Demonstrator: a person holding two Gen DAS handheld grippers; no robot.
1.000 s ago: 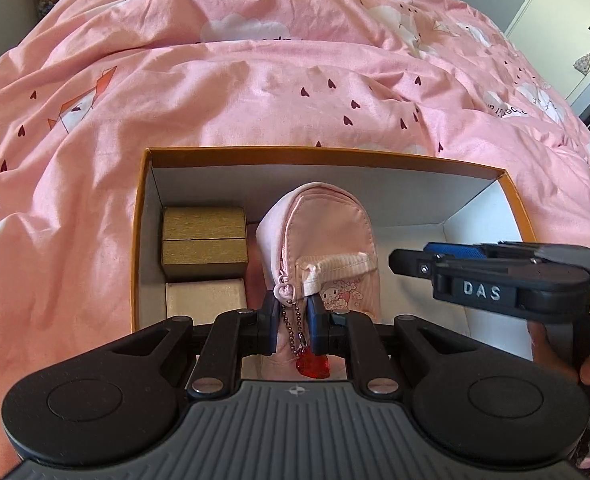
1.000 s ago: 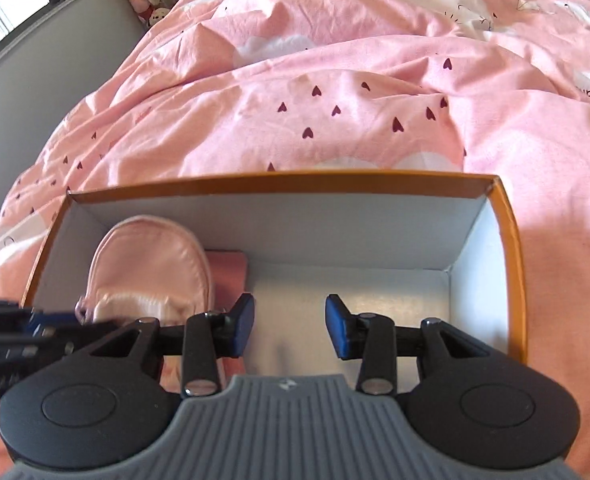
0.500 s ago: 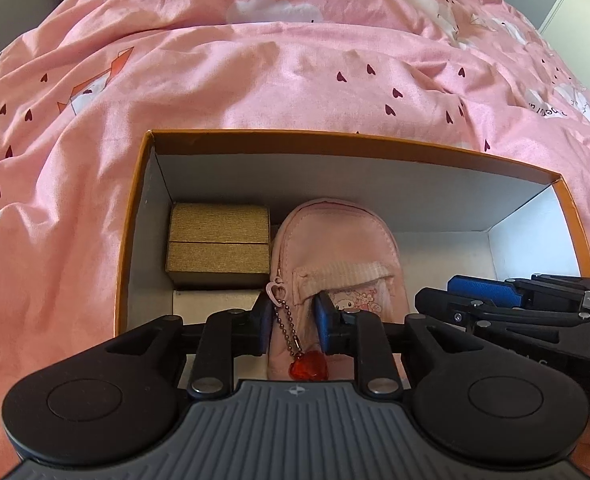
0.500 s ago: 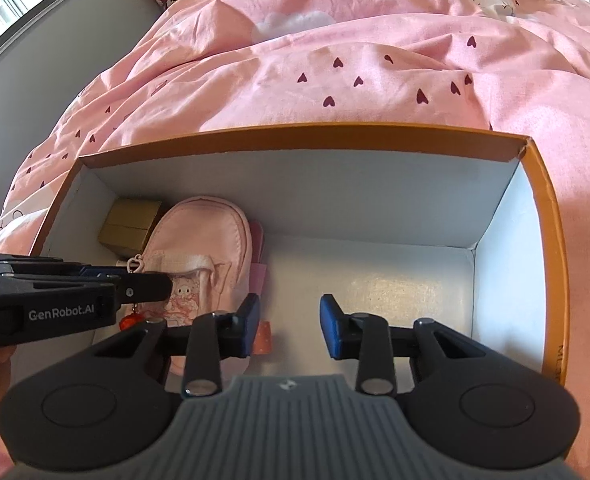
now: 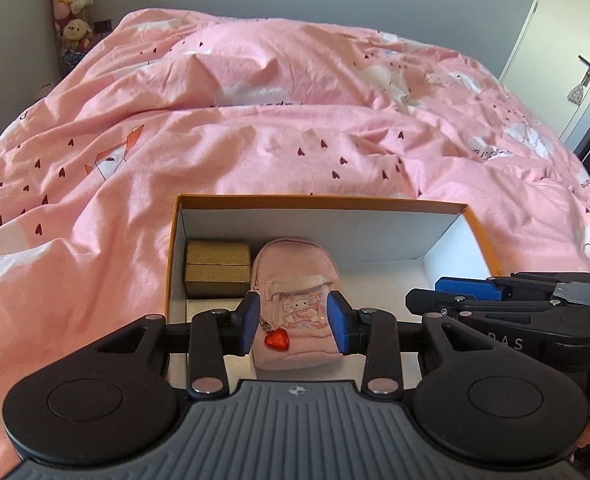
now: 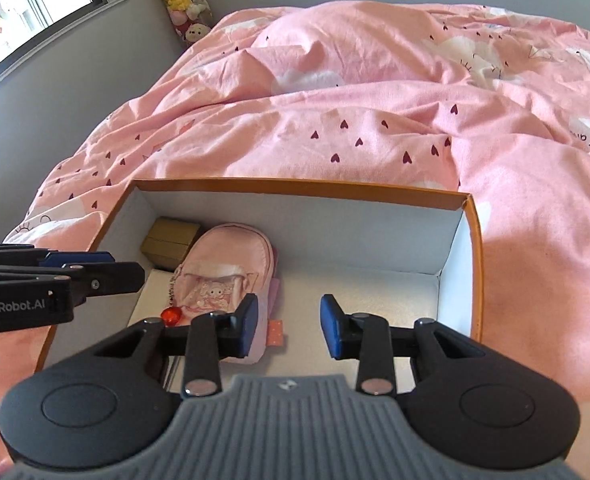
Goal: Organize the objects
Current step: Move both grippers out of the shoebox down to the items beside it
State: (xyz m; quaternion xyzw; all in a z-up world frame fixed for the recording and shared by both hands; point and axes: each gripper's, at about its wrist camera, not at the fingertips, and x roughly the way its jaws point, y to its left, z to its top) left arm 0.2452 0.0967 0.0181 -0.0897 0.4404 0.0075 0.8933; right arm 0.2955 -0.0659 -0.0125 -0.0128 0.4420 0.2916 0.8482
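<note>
The left hand-held gripper point(image 5: 293, 322) fills the lower middle of its own view, its blue pads point(image 5: 248, 322) apart and the jaws opening. The small pink backpack point(image 5: 295, 308) shows in the gap between them, but the pads stand clear of its sides, so nothing is clamped. A red heart charm point(image 5: 277, 338) hangs on a chain from the backpack's zip, just right of the left pad.

The right hand-held gripper point(image 6: 289, 330) sits at the lower middle of its own view, jaws partly apart with only the bare white floor of the box between them; it holds nothing. In the left view it reaches in from the right edge.

The backpack lies inside an orange-rimmed cardboard box point(image 5: 319, 200), in its left half, front pocket facing up. Just beside it, in the box's far left corner, are gold gift boxes point(image 5: 218, 268). The box rests on a bed covered by a pink quilt point(image 5: 255, 140) printed with hearts. Plush toys point(image 5: 71, 4) are stacked in the upper left corner of the room.
</note>
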